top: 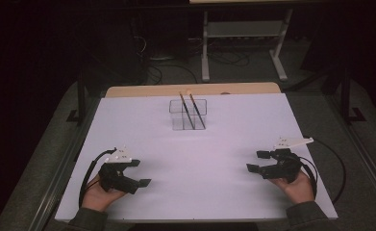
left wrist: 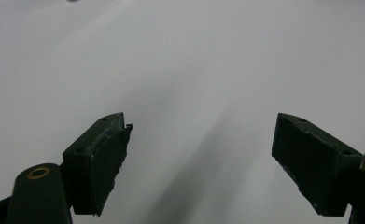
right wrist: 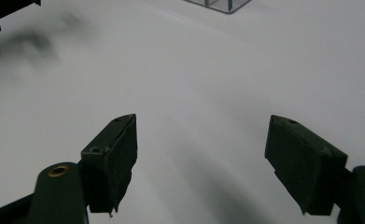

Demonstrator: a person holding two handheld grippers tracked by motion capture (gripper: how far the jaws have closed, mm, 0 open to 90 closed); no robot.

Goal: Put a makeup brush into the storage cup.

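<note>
Brushes, 2 of them, stand tilted in the clear box well ahead of and between both tools, left tool and right tool gaping empty over the desk, so reach slowly, gripping 1 handle.

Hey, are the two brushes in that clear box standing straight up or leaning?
Leaning. Both brushes stand in the clear box, tips tilted toward the upper left in the high view.
</note>
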